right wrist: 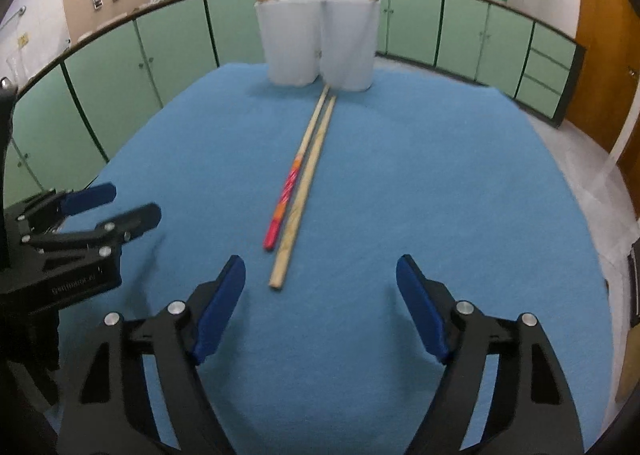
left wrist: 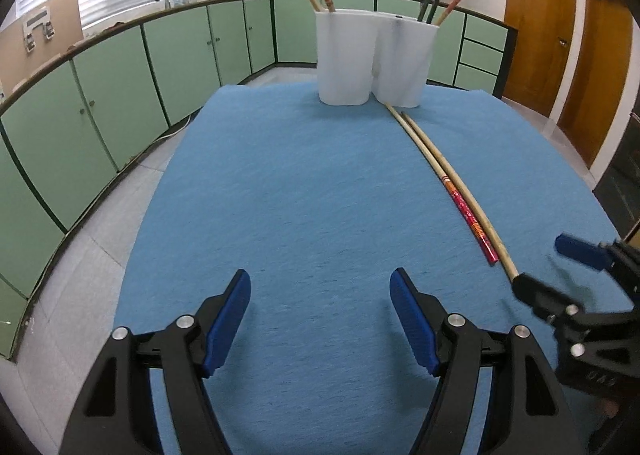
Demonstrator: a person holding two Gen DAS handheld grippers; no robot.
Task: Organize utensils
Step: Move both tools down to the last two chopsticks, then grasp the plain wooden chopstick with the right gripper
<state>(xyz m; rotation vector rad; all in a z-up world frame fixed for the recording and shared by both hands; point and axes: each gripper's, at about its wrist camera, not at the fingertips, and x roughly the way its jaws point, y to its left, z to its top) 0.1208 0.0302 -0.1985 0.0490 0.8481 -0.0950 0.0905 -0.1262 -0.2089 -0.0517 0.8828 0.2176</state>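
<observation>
Two chopsticks lie side by side on the blue cloth: a red-handled chopstick (left wrist: 468, 209) (right wrist: 285, 200) and a plain bamboo chopstick (left wrist: 460, 185) (right wrist: 306, 193), tips toward the white two-part holder (left wrist: 374, 57) (right wrist: 318, 41). The holder stands at the table's far edge with several chopsticks upright in both parts. My left gripper (left wrist: 320, 319) (right wrist: 124, 205) is open and empty over the cloth, left of the pair. My right gripper (right wrist: 320, 307) (left wrist: 548, 267) is open, just behind the handle ends of the pair.
The blue cloth (left wrist: 288, 191) (right wrist: 440, 175) covers the table. Green kitchen cabinets (left wrist: 120, 67) run around behind it, with a wooden door (left wrist: 536, 23) at the right.
</observation>
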